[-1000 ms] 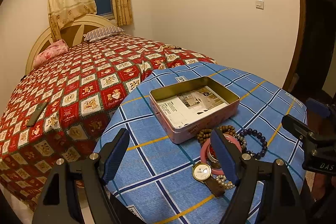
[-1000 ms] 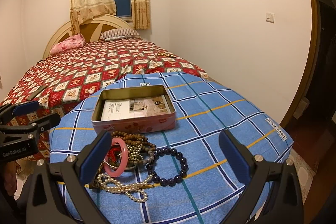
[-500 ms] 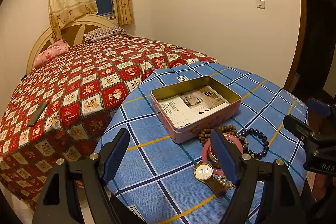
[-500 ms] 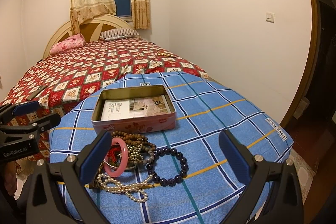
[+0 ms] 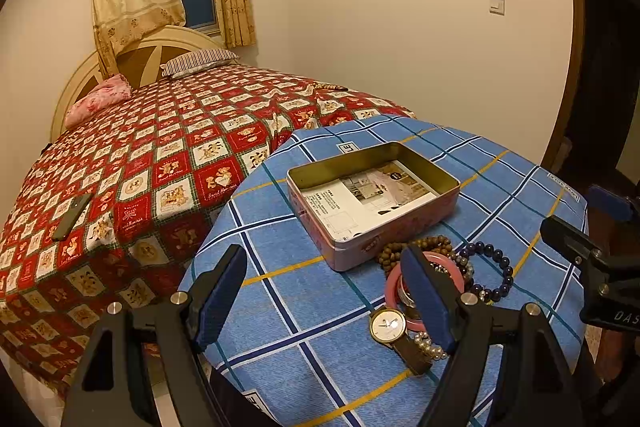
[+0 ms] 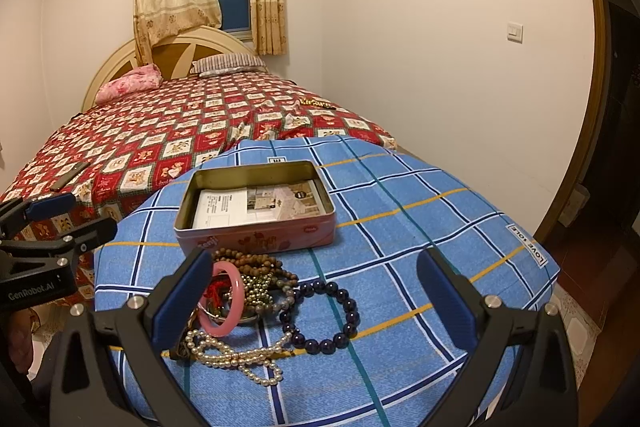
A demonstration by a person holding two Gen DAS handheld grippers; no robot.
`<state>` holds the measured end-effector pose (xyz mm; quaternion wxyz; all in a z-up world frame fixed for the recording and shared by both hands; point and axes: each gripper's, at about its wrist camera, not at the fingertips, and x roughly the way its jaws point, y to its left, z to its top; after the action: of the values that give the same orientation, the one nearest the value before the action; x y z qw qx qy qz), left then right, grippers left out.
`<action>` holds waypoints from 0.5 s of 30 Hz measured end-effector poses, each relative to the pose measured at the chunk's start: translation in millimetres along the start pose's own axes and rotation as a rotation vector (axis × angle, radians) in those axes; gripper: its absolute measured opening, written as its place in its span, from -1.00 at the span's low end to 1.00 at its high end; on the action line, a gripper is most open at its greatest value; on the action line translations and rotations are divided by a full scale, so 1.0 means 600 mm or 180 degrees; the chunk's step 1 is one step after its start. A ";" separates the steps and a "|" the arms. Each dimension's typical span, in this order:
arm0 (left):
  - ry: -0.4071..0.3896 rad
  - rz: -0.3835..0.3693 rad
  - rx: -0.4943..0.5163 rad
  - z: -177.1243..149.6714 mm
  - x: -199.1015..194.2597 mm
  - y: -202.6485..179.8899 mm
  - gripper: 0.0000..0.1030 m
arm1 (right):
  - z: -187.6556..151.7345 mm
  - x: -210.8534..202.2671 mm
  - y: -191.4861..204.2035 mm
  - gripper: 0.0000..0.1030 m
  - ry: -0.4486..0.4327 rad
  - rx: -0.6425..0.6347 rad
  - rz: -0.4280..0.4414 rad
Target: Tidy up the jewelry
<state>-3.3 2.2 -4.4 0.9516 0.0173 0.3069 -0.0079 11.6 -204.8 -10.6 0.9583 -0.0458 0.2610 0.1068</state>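
Observation:
An open pink tin (image 5: 372, 203) (image 6: 256, 213) lined with printed paper sits on a table with a blue checked cloth (image 5: 288, 291) (image 6: 420, 239). In front of it lies a heap of jewelry: a pink bangle (image 6: 230, 297) (image 5: 394, 285), brown wooden beads (image 6: 256, 263), a dark blue bead bracelet (image 6: 320, 315) (image 5: 492, 267), a pearl string (image 6: 236, 353) and a watch (image 5: 388, 323). My left gripper (image 5: 324, 301) hangs open, left of the heap. My right gripper (image 6: 316, 301) stands open above the heap, holding nothing.
A bed (image 5: 140, 163) with a red patterned cover stands behind and left of the table, with a dark phone (image 5: 72, 211) lying on it. A wall with a light switch (image 6: 515, 31) runs along the right. A wooden door frame (image 6: 592, 107) is at the far right.

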 end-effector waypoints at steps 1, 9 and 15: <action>0.0005 0.0000 0.0001 0.001 0.001 -0.003 0.54 | 0.000 0.000 0.001 1.00 -0.0002 0.0001 -0.0001; 0.0006 0.0004 0.0003 0.002 0.002 -0.004 0.54 | 0.000 0.000 0.000 1.00 -0.0007 0.0000 0.0001; 0.0007 0.0004 0.0008 0.001 0.001 -0.002 0.54 | 0.000 0.000 0.001 1.00 -0.0005 0.0003 0.0003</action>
<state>-2.4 0.8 -4.2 0.9512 0.0187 0.3079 -0.0077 11.3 -204.5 -10.6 0.9585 -0.0451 0.2604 0.1072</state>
